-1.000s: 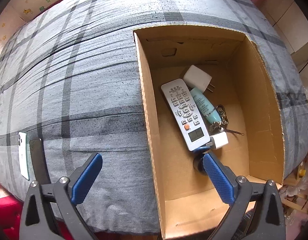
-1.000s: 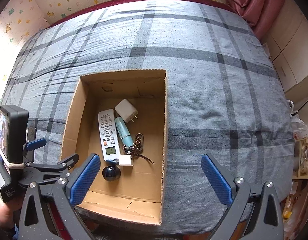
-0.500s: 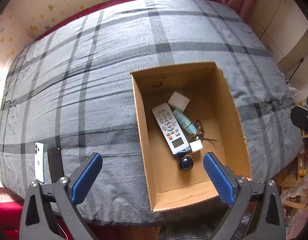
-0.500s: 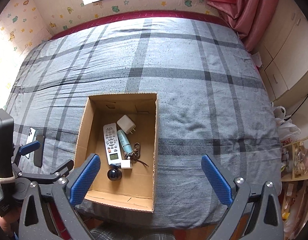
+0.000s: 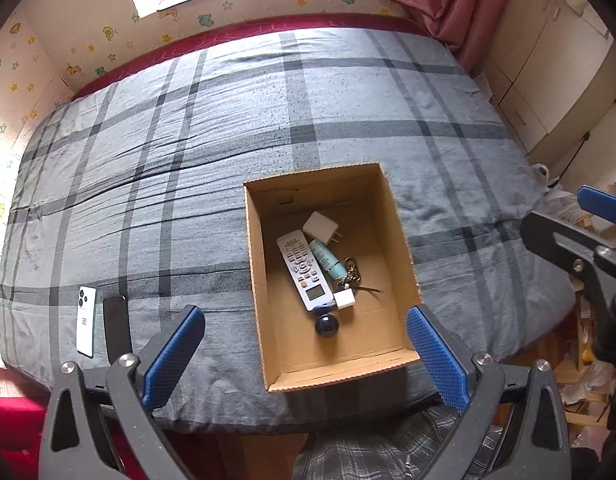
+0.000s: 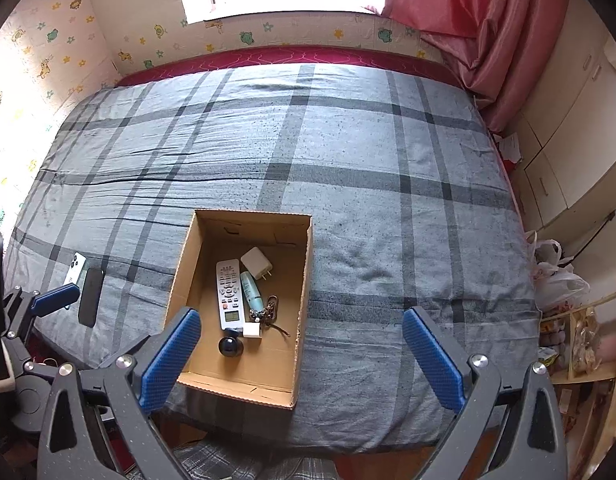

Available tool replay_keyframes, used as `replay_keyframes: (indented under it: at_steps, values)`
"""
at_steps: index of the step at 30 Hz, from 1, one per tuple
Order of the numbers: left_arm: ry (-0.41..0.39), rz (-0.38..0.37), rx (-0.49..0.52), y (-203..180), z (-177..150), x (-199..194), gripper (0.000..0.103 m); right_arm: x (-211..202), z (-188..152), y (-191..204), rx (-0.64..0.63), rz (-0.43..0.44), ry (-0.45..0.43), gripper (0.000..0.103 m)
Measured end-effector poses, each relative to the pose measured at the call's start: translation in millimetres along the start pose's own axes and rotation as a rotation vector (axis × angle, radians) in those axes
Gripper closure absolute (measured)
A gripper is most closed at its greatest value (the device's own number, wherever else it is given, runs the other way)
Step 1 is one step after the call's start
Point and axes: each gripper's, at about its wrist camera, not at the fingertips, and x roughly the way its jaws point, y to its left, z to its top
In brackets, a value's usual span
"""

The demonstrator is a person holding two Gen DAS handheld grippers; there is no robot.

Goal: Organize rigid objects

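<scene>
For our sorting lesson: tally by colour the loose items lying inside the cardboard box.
White: 3 - long button remote control, square wall charger plug, small cube adapter
Pale blue: 1 - plastic tube
Dark: 1 - round ball
Brassy: 1 - metal keyring bunch
Total: 6

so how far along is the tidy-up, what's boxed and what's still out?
Done: remote, charger, blue tube, keys, small white adapter and dark ball lie in the cardboard box. In hand: nothing; left claw and right claw are open. Left: white phone and black phone on the bed.
</scene>
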Motion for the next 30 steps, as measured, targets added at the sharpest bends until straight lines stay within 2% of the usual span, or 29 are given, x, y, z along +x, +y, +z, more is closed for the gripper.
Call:
replay_keyframes:
  at_steps: [8, 17, 30]
  values:
    - [-0.039, 0.012, -0.025, -8, -8, -22, 0.000, -20, -10, 0, -0.015, -0.009, -0.036, 0.000]
    - [-0.047, 0.015, -0.043, -9, -18, -28, 0.000, -20, -20, 1, -0.020, 0.000, -0.026, 0.000]
    - [-0.053, 0.027, -0.019, -14, -26, -34, 0.000, -28, -28, 3, -0.012, 0.008, -0.046, 0.000]
